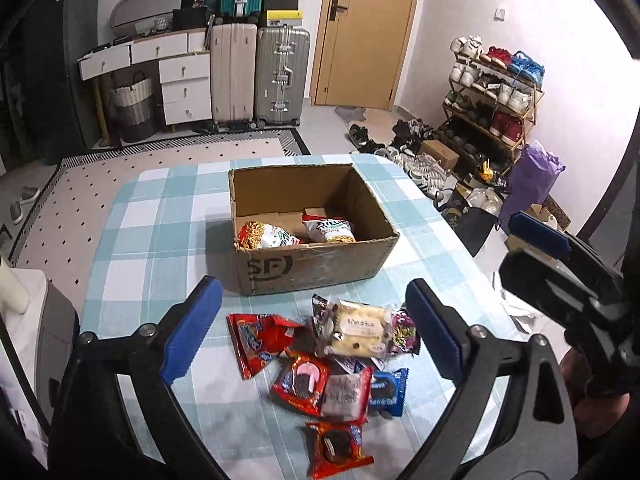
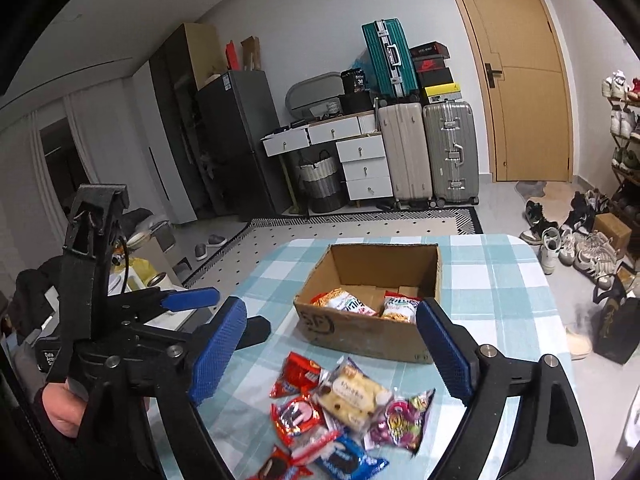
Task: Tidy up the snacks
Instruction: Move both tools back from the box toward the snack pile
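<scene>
Cardboard box [image 1: 316, 268] sits mid-bench [image 1: 160, 220] on the checked cloth, two noodle packets [image 1: 296, 234] inside it. The loose snack pile [image 1: 340, 364] lies on the bench just before the box, below and between the blue pads of the left claw [image 1: 316, 332]. Both that and the right claw [image 2: 332, 348] gape wide, gripping nothing.

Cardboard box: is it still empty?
No, the cardboard box already holds two noodle packets on its floor, seen from the left wrist view.
</scene>
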